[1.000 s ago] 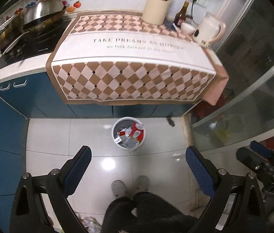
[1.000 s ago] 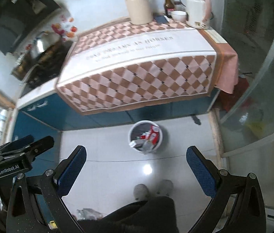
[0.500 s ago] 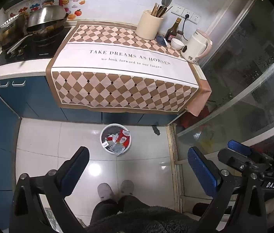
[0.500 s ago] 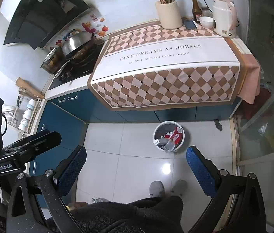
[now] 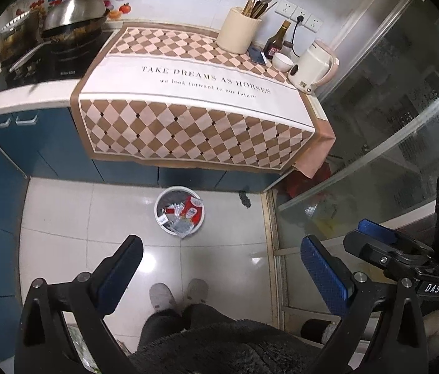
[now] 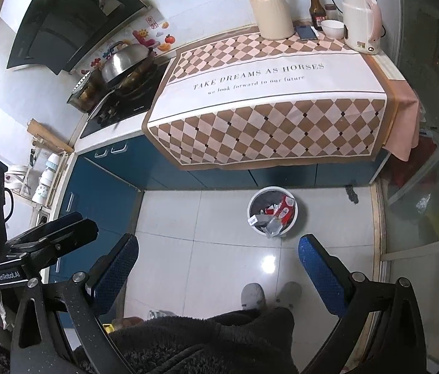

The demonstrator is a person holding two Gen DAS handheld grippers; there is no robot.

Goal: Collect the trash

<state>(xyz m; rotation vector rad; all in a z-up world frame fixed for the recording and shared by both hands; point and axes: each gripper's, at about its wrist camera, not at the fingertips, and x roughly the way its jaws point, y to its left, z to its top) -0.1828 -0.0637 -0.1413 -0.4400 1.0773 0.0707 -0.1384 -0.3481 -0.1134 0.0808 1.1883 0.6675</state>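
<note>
A small white trash bin [image 5: 179, 210] stands on the tiled floor in front of the blue cabinets, filled with red and silver wrappers; it also shows in the right wrist view [image 6: 272, 215]. My left gripper [image 5: 221, 268] is open and empty, held high above the floor, well back from the bin. My right gripper [image 6: 217, 265] is open and empty, also high above the floor. Each gripper shows in the other's view: the right one [image 5: 400, 255] and the left one [image 6: 41, 243].
A counter with a checked cloth [image 5: 194, 106] carries a utensil pot [image 5: 239, 34], bottle, bowl and kettle [image 5: 312, 67]. Pans sit on the hob [image 5: 54, 59]. A glass door [image 5: 390, 143] is to the right. My slippered feet [image 5: 178, 293] stand on the floor. Crumpled packaging [image 6: 157, 314] lies near my feet.
Both grippers have risen and pulled back from the bin, so it looks smaller and the counter and wall show more. Both stay open and empty.
</note>
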